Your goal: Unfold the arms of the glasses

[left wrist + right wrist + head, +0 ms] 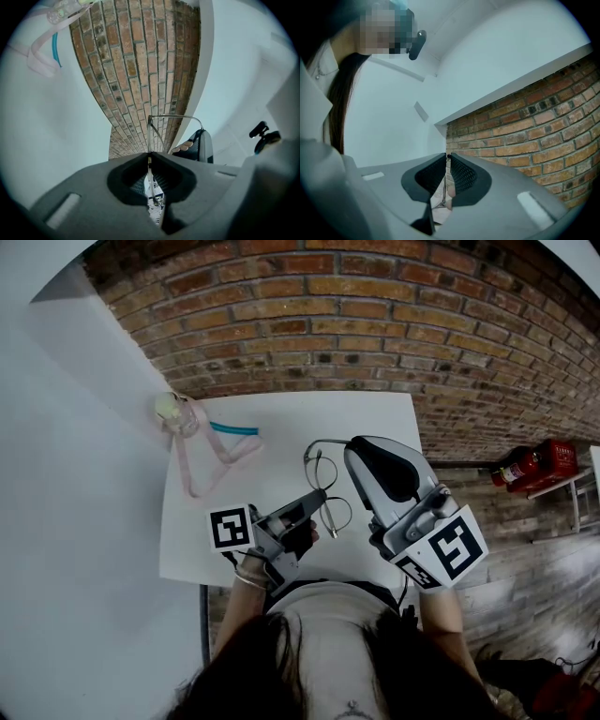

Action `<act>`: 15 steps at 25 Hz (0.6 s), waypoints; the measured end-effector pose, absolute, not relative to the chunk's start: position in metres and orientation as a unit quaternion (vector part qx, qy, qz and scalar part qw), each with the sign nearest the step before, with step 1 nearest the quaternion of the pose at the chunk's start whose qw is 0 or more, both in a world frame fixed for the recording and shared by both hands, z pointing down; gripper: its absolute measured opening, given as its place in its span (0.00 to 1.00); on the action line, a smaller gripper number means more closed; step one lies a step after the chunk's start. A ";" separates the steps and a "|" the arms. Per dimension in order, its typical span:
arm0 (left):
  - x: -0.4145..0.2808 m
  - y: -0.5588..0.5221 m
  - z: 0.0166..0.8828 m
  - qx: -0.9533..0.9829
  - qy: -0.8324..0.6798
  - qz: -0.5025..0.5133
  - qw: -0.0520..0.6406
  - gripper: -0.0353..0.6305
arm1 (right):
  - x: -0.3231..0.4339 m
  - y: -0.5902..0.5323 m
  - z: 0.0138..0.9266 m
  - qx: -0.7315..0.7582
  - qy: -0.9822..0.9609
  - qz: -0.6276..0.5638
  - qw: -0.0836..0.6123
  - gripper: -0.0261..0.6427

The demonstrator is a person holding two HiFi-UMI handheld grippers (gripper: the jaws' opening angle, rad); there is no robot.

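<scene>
Above the table (281, 427), the glasses (330, 495) hung between the left gripper (150, 157), clamped on the frame, and the right gripper (447, 157), clamped on one arm apparently swung out; the other arm seemingly was left to do.

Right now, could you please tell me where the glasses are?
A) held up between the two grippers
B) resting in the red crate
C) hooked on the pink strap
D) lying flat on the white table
A: the left gripper and the right gripper each have their fingers shut on the thin wire glasses, which are lifted clear of the white table.
</scene>
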State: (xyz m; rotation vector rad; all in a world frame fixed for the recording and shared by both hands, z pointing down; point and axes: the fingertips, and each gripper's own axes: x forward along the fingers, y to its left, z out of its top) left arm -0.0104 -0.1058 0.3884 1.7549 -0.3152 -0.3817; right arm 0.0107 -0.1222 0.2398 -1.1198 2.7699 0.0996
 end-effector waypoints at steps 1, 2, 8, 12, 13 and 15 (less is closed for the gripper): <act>-0.010 -0.105 0.389 0.761 -0.136 -0.164 0.613 0.09 | 0.011 -0.123 0.240 -0.374 0.924 0.033 0.076 0.09; -0.009 -0.105 0.389 0.761 -0.135 -0.163 0.613 0.09 | 0.011 -0.123 0.240 -0.376 0.923 0.033 0.076 0.09; -0.009 -0.106 0.391 0.755 -0.133 -0.170 0.620 0.09 | 0.012 -0.124 0.241 -0.379 0.922 0.034 0.077 0.10; -0.012 -0.109 0.391 0.749 -0.133 -0.177 0.625 0.09 | 0.010 -0.124 0.241 -0.375 0.923 0.031 0.078 0.10; -0.012 -0.109 0.391 0.749 -0.133 -0.177 0.625 0.09 | 0.010 -0.124 0.241 -0.375 0.923 0.031 0.079 0.10; -0.013 -0.110 0.391 0.749 -0.133 -0.178 0.624 0.09 | 0.011 -0.124 0.242 -0.375 0.923 0.030 0.080 0.10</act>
